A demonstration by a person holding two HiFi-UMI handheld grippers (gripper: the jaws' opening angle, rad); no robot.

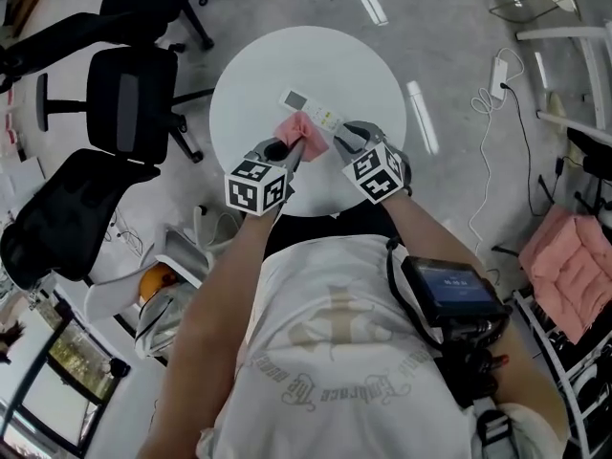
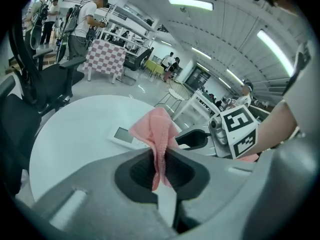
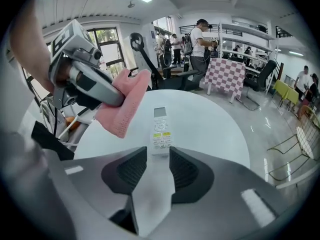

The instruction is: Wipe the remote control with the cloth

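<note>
A white remote control (image 1: 312,111) lies on the round white table (image 1: 249,84), its screen end pointing away from me. My left gripper (image 1: 295,149) is shut on a pink cloth (image 1: 300,132), which hangs over the remote's near left side. In the left gripper view the cloth (image 2: 158,131) stands pinched between the jaws, with the remote (image 2: 124,136) behind it. My right gripper (image 3: 159,156) is open, and its jaws stand on either side of the near end of the remote (image 3: 160,129) without pressing on it. To its left is the left gripper (image 3: 92,86) with the cloth (image 3: 125,106).
Black office chairs (image 1: 124,94) stand left of the table, and another (image 1: 62,213) is nearer me. A power strip with a cable (image 1: 499,73) lies on the floor at the right. A pink cushion (image 1: 574,266) is at the far right. People stand at the back of the room.
</note>
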